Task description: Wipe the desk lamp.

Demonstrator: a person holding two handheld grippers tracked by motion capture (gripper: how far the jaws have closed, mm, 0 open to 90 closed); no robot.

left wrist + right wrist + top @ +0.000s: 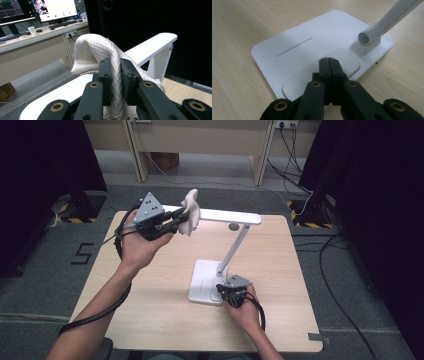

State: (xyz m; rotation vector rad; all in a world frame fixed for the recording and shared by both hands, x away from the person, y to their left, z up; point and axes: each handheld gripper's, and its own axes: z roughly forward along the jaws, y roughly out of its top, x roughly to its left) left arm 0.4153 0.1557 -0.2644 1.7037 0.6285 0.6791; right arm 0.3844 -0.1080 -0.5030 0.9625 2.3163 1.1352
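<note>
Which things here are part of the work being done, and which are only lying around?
Part of the work:
- white quilted cloth, clamped in the left gripper
- white desk lamp with flat head
- its white square base, pressed by the shut right gripper

Only lying around:
- monitors on the beige desk
- white cup
- black keyboard

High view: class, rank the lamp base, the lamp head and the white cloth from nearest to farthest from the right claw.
1. Lamp base: right beside the right claw, whose shut jaws rest on its near corner.
2. Lamp head: raised, toward the table's far edge.
3. White cloth: draped over the head's left end, clamped in the left claw.
</note>
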